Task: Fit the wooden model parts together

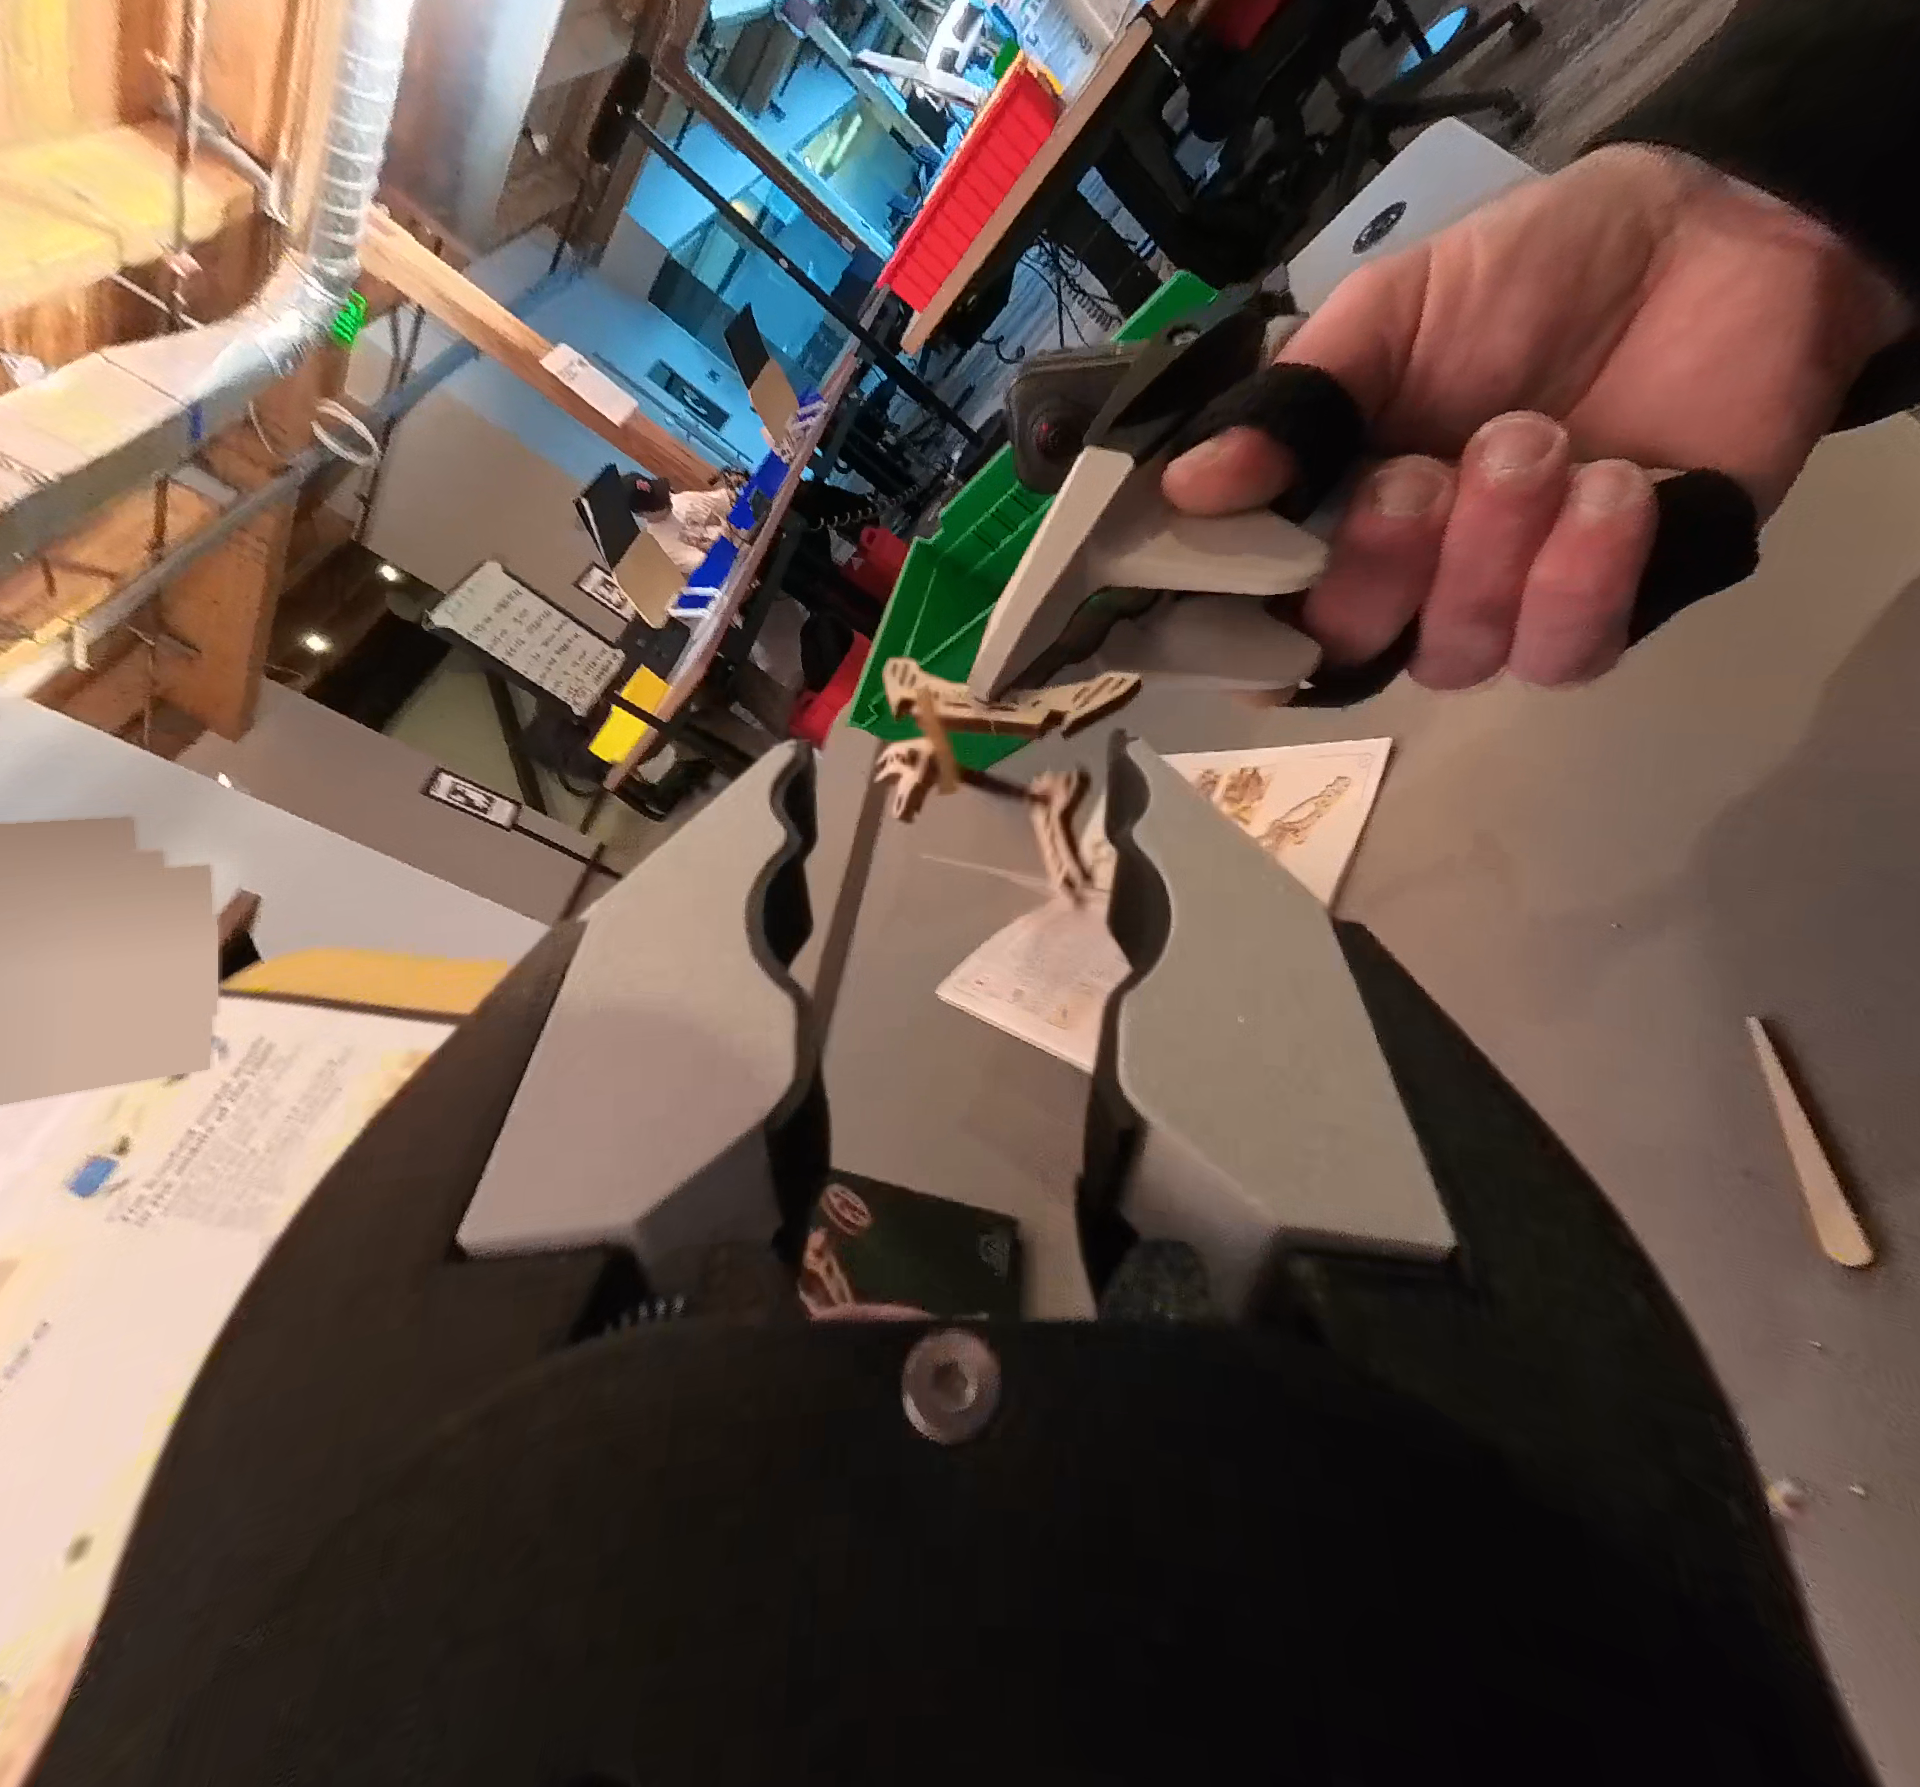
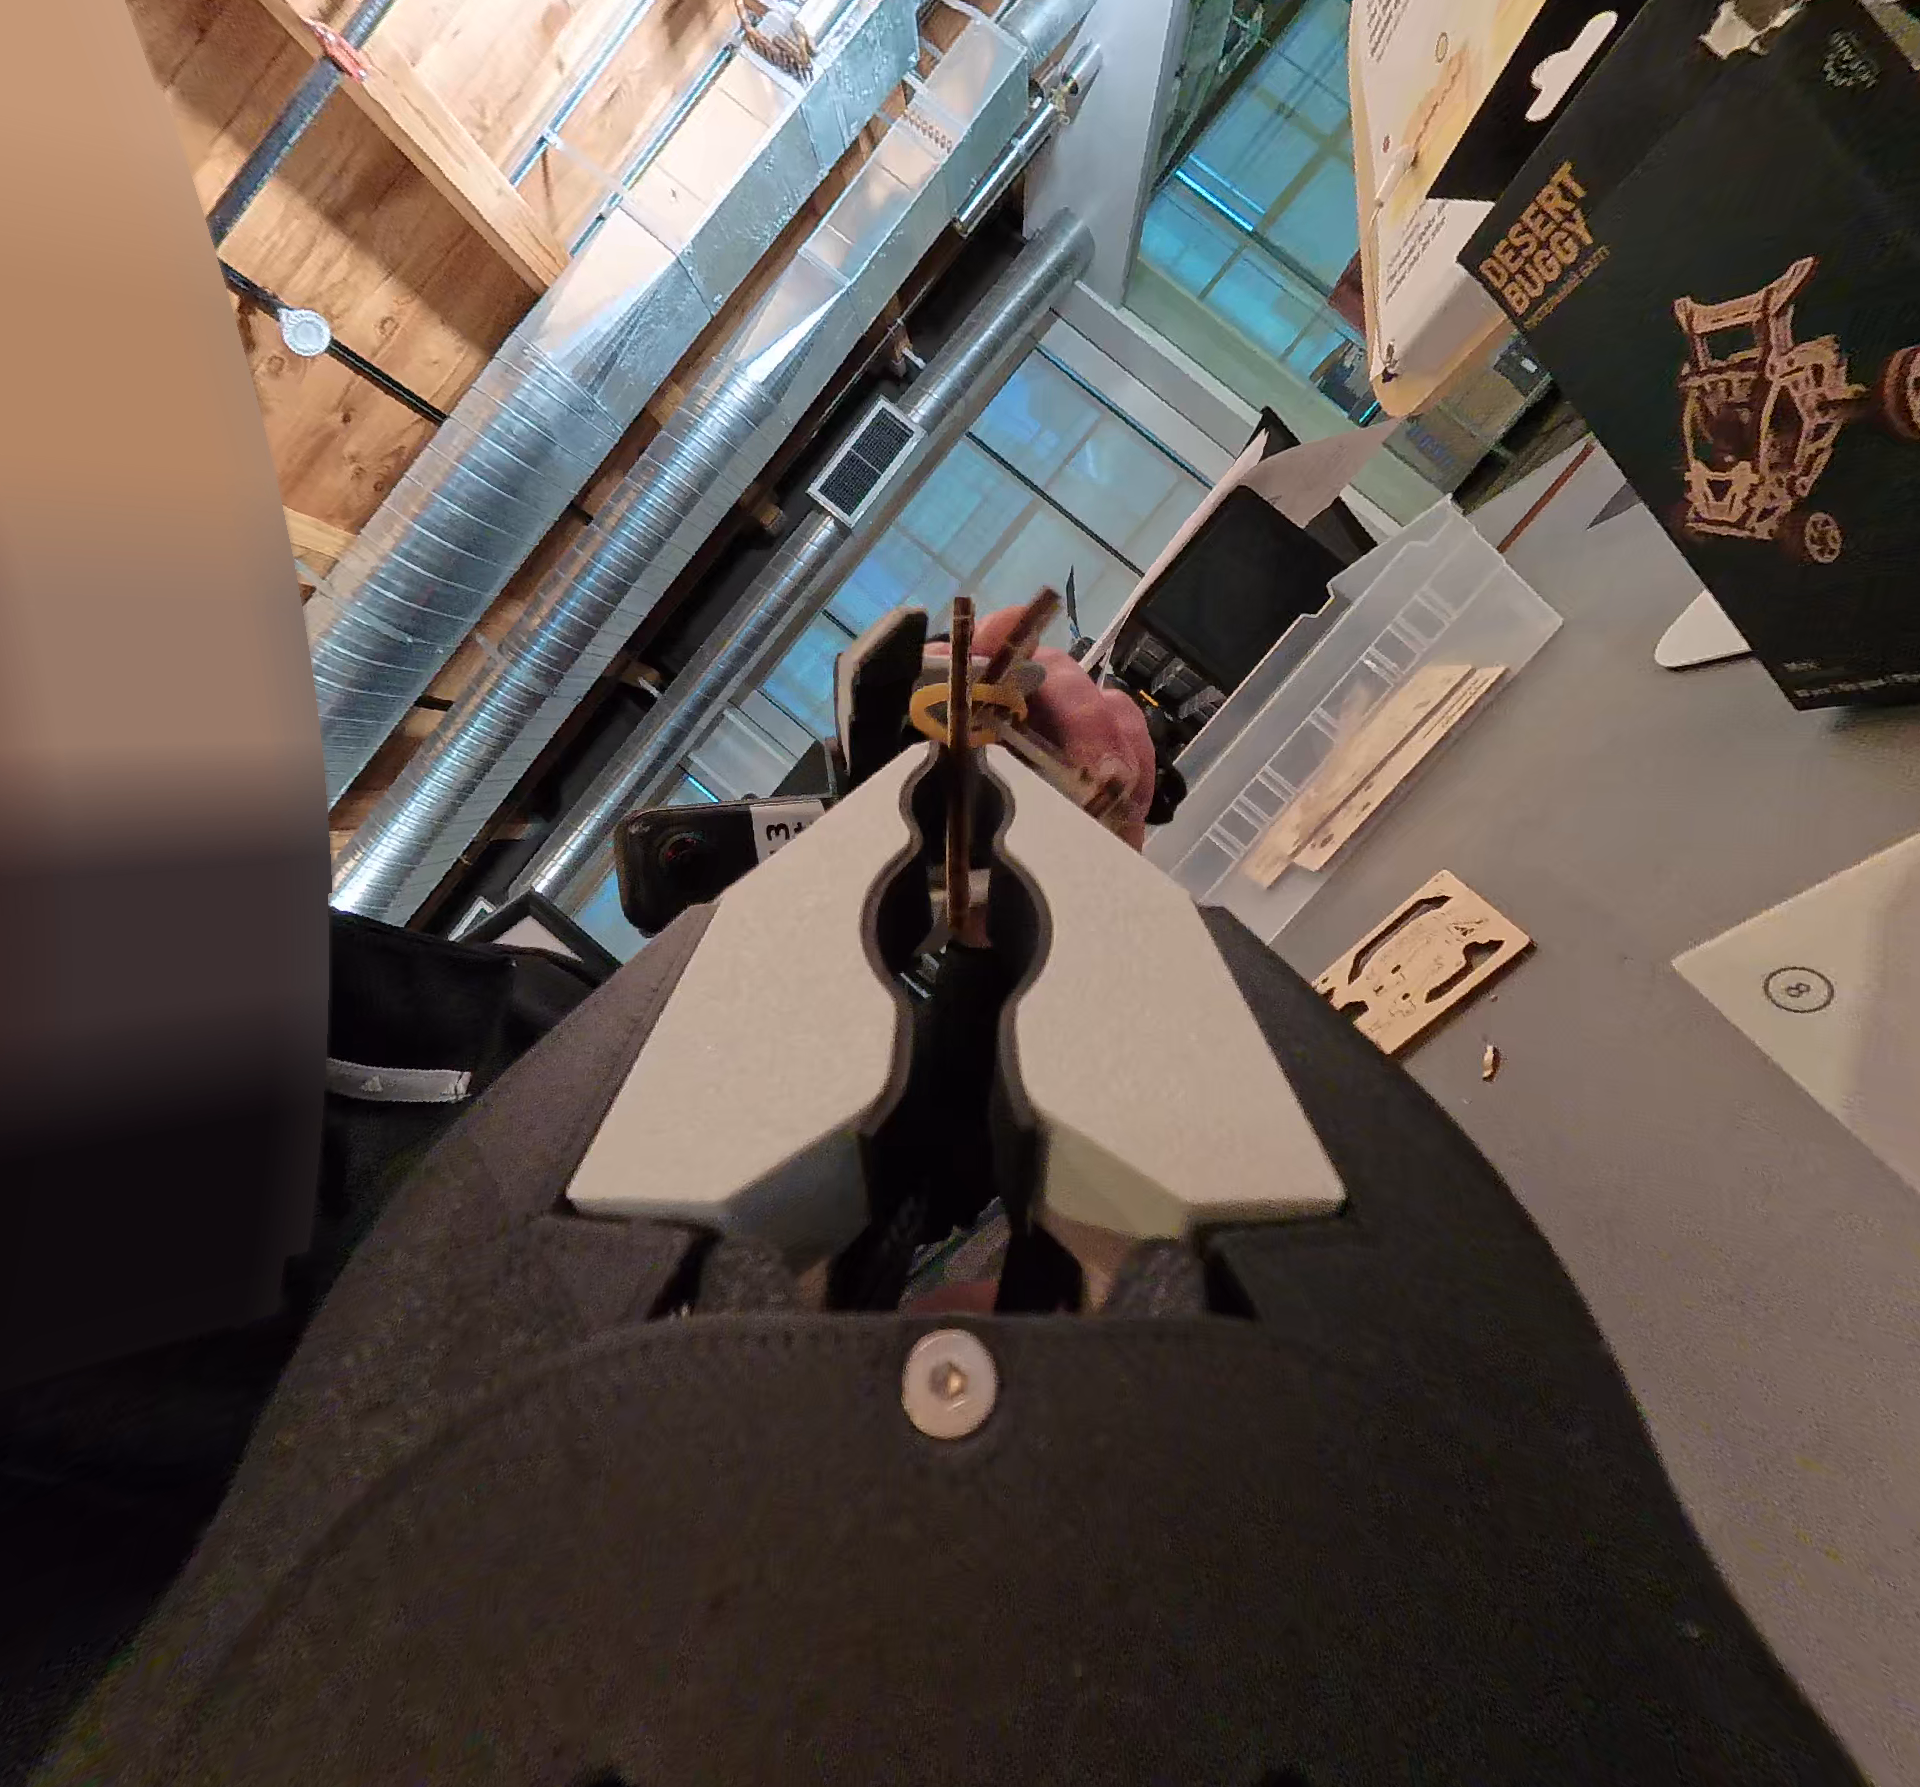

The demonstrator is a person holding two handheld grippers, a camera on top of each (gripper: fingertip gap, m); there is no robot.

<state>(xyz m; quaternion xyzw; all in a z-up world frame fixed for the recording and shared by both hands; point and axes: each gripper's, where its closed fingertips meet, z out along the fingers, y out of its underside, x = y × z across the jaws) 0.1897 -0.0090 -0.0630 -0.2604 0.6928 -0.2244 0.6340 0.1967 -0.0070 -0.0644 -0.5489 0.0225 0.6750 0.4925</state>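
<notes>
Looking through the left wrist view, I am seeing my left gripper [image 1: 961, 781] standing wide open with nothing gripped; its two grey fingers [image 1: 686, 989] are flanking the wooden model assembly [image 1: 992, 740], which is hanging in the air above the grey worktop [image 1: 1558, 958], well in from its far edge. The assembly is lying straight ahead of these fingertips, its flat upper bar running crosswise, left to right, and a smaller leg-like piece [image 1: 1070, 833] is dangling just beside the right-hand finger; I cannot tell if they are touching. The right gripper [image 1: 992, 688] is coming down from above and pinching that bar.

Turning to the right wrist view, I am seeing the right gripper [image 2: 961, 761] closed on the thin wooden part [image 2: 961, 688], edge-on, its long axis pointing straight out along the fingers. I am judging the left gripper the free one, so it must close in from the sides.
</notes>
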